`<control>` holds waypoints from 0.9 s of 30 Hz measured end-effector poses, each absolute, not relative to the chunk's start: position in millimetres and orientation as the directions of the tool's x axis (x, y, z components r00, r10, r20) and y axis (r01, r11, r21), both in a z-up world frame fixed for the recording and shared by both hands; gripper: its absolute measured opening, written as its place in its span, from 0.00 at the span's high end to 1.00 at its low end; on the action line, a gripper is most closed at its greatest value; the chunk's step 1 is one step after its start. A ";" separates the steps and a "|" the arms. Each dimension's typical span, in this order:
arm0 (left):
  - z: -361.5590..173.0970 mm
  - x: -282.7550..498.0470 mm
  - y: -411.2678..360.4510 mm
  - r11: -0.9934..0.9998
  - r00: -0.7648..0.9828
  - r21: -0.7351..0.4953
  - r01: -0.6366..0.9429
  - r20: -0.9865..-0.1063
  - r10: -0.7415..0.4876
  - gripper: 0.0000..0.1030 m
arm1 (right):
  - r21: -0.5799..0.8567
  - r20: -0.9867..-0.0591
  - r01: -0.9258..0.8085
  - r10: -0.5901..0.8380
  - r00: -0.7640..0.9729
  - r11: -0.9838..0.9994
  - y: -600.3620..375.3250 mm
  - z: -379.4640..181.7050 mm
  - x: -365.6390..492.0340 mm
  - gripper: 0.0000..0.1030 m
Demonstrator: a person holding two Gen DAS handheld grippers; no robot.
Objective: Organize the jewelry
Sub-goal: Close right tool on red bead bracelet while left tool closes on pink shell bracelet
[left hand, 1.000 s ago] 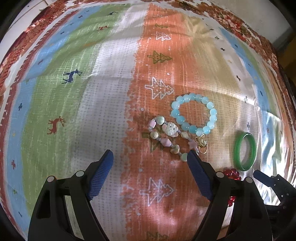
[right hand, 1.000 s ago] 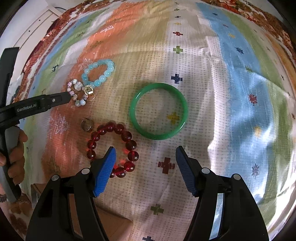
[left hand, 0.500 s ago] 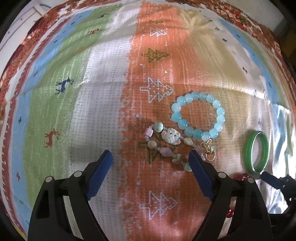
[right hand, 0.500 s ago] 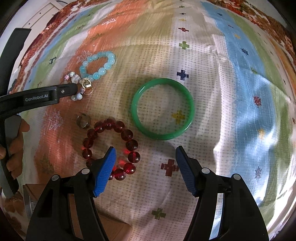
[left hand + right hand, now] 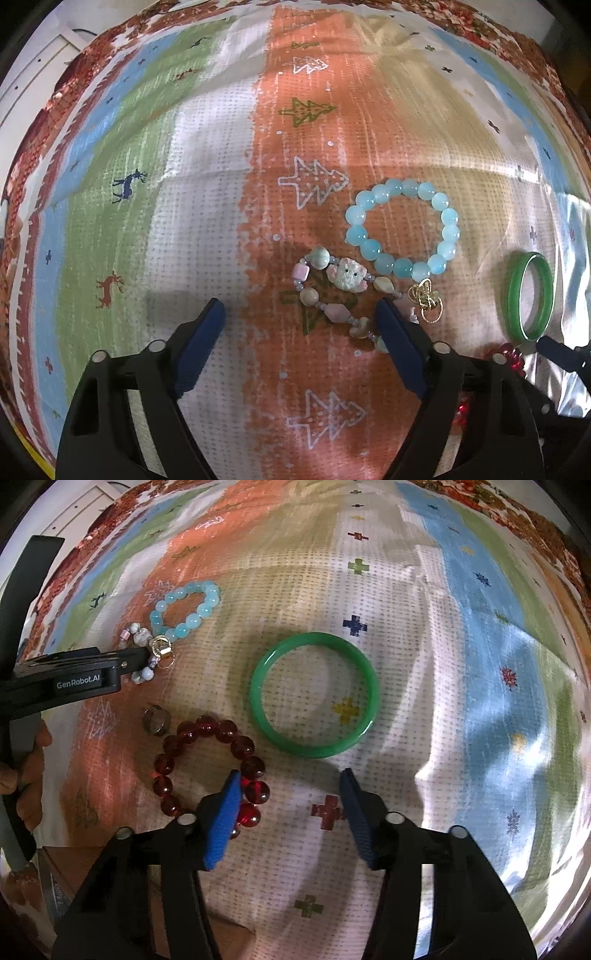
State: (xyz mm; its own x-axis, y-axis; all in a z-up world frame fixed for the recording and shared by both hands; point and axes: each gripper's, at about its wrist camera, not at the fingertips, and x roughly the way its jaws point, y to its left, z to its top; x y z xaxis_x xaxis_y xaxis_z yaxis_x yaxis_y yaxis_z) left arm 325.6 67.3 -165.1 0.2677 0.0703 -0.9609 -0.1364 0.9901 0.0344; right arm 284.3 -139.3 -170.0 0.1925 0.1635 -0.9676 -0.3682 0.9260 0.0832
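Now, your left gripper (image 5: 299, 325) hangs wide-jawed and empty over the charm bracelet (image 5: 341, 291), just left of the green bangle (image 5: 314, 695); lower squarely; your right gripper (image 5: 290, 794), jaws just narrowing on nothing, hovers below that bangle.

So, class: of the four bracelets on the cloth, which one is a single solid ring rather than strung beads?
The green bangle: one smooth unbroken hoop. The blue bracelet, the red one and the pastel charm strand are all beads.
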 end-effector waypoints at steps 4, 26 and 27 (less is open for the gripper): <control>-160.6 318.2 70.2 0.991 0.273 0.038 -0.127 -0.959 0.071 0.52 | 0.089 -0.966 -0.387 0.175 0.190 0.918 -139.8 -169.1 281.1 0.75; -115.5 278.2 92.5 0.978 0.358 -0.108 -0.178 -0.933 -0.038 0.91 | 0.080 -0.939 -0.431 0.213 0.270 0.899 -139.3 -140.0 266.4 0.86; -112.0 275.2 91.3 0.978 0.364 -0.113 -0.178 -0.930 -0.041 0.91 | 0.074 -0.937 -0.433 0.211 0.278 0.898 -139.7 -137.6 265.2 0.86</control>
State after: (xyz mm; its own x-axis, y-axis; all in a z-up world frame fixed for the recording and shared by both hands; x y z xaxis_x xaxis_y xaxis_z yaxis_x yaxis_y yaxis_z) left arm 275.2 91.3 -112.0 0.3645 -0.0409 -0.9303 -0.1777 0.9776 -0.1126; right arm 265.2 -139.7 -137.6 0.2783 0.2114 -0.9369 -0.4327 0.8985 0.0742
